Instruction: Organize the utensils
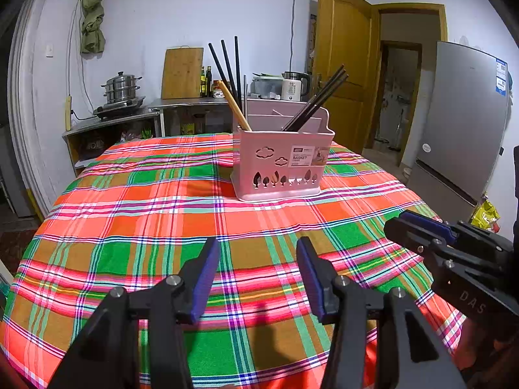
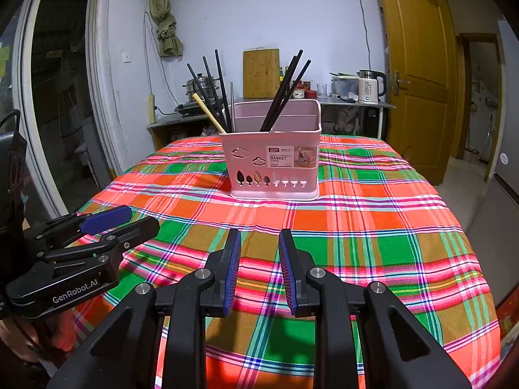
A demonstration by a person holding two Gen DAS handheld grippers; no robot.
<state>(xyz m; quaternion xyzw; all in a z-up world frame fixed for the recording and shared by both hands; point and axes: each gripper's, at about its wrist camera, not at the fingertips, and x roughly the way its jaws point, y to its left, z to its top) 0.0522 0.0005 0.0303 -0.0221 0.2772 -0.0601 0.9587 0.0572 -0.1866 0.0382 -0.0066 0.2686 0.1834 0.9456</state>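
Note:
A pink utensil basket [image 1: 280, 165] stands upright on the plaid tablecloth [image 1: 155, 214], toward the far side. It also shows in the right wrist view [image 2: 272, 162]. Black chopsticks [image 1: 316, 105] lean in its right compartment. More black chopsticks [image 1: 230, 68] and a wooden utensil [image 1: 235, 107] stand in its left compartment. My left gripper [image 1: 258, 253] is open and empty, low over the near side of the table. My right gripper [image 2: 259, 243] is open and empty beside it. Each gripper shows in the other's view: the right [image 1: 418, 227], the left [image 2: 126, 220].
A counter [image 1: 191, 102] behind the table carries a steamer pot [image 1: 122, 89], a cutting board [image 1: 182, 73], bottles and a kettle [image 1: 293, 86]. A wooden door [image 1: 343, 61] and a grey fridge [image 1: 464, 116] stand to the right.

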